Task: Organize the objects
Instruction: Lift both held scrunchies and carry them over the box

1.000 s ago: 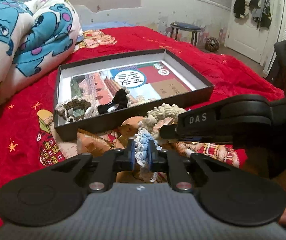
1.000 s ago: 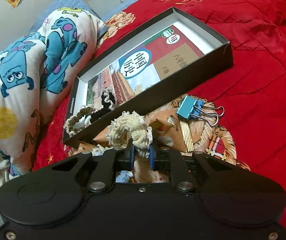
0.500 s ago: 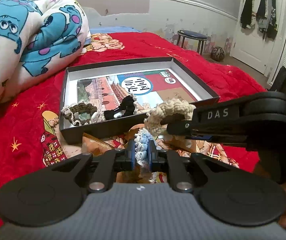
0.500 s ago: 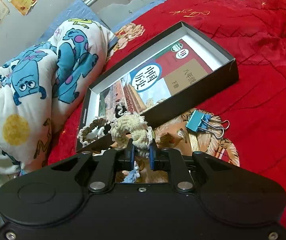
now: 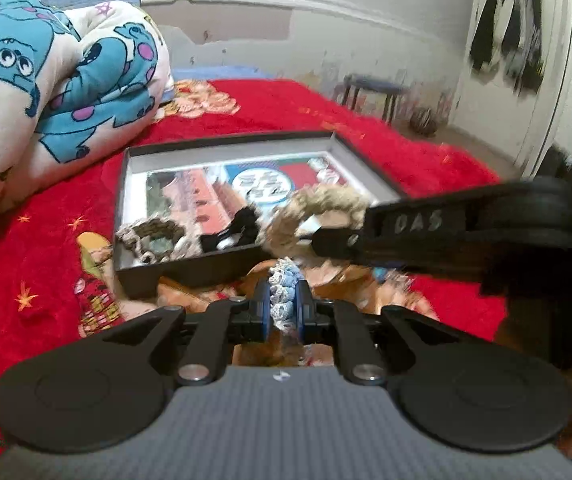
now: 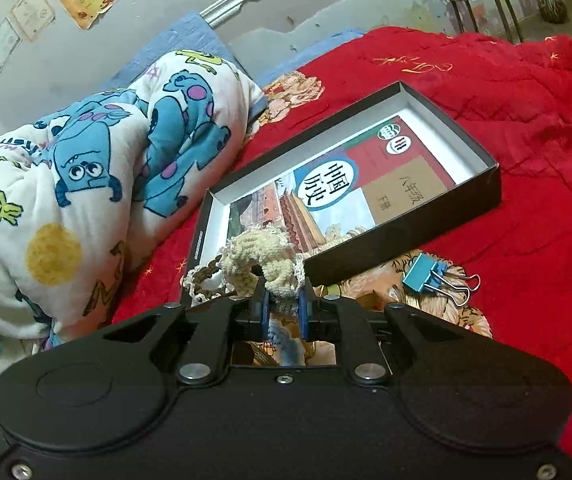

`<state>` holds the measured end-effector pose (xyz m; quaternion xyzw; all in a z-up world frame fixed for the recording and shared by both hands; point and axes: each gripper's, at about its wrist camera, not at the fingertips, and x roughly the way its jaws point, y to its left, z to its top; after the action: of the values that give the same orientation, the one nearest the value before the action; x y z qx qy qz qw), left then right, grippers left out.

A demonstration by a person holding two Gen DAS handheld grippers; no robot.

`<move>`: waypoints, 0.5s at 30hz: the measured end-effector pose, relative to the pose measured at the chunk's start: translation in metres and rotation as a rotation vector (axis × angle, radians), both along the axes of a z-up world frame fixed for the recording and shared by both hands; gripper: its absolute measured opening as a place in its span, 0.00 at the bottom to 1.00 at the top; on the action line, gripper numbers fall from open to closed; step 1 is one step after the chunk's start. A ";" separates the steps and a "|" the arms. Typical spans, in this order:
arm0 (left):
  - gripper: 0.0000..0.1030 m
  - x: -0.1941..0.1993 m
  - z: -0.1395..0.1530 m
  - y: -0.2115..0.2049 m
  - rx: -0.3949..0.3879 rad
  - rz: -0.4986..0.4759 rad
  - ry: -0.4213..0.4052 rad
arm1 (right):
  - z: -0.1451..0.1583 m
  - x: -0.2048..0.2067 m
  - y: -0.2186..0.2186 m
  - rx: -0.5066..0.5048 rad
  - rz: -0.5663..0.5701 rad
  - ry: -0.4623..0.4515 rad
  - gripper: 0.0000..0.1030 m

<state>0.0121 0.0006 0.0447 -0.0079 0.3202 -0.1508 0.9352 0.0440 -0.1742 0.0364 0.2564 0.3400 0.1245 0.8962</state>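
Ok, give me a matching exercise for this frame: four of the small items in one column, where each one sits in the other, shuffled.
Items:
1. cream scrunchie
2. blue-and-white scrunchie
3. blue binder clip
4. black hair tie

Places:
A. lying inside the black box
B. pinched in the left tongs
C. loose on the red blanket, outside the box
D. pinched in the right tongs

Pairs: 1-D, 2-B, 3-C, 4-A
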 end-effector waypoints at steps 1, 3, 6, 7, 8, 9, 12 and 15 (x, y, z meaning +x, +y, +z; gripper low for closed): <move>0.15 0.000 0.002 0.002 -0.022 -0.007 -0.009 | 0.000 0.001 0.001 0.001 0.002 -0.006 0.14; 0.15 -0.003 0.006 0.003 -0.044 -0.019 -0.044 | 0.003 0.002 0.002 -0.005 0.007 -0.030 0.14; 0.15 -0.003 0.007 0.001 -0.060 -0.036 -0.066 | 0.008 0.004 0.001 0.011 0.017 -0.062 0.14; 0.15 -0.003 0.007 0.001 -0.069 -0.037 -0.065 | 0.009 0.004 0.000 0.016 0.018 -0.069 0.14; 0.15 -0.002 0.007 0.001 -0.078 -0.043 -0.066 | 0.011 0.004 -0.001 0.020 0.018 -0.075 0.14; 0.15 -0.003 0.008 0.000 -0.086 -0.048 -0.071 | 0.012 0.004 -0.003 0.023 0.019 -0.081 0.14; 0.15 -0.004 0.009 -0.002 -0.091 -0.054 -0.094 | 0.015 0.003 -0.007 0.042 0.026 -0.093 0.14; 0.15 -0.005 0.012 -0.001 -0.113 -0.061 -0.121 | 0.019 0.003 -0.011 0.046 0.033 -0.115 0.14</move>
<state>0.0071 -0.0003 0.0563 -0.0418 0.2540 -0.1972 0.9460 0.0465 -0.1852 0.0557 0.2640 0.2889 0.1615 0.9060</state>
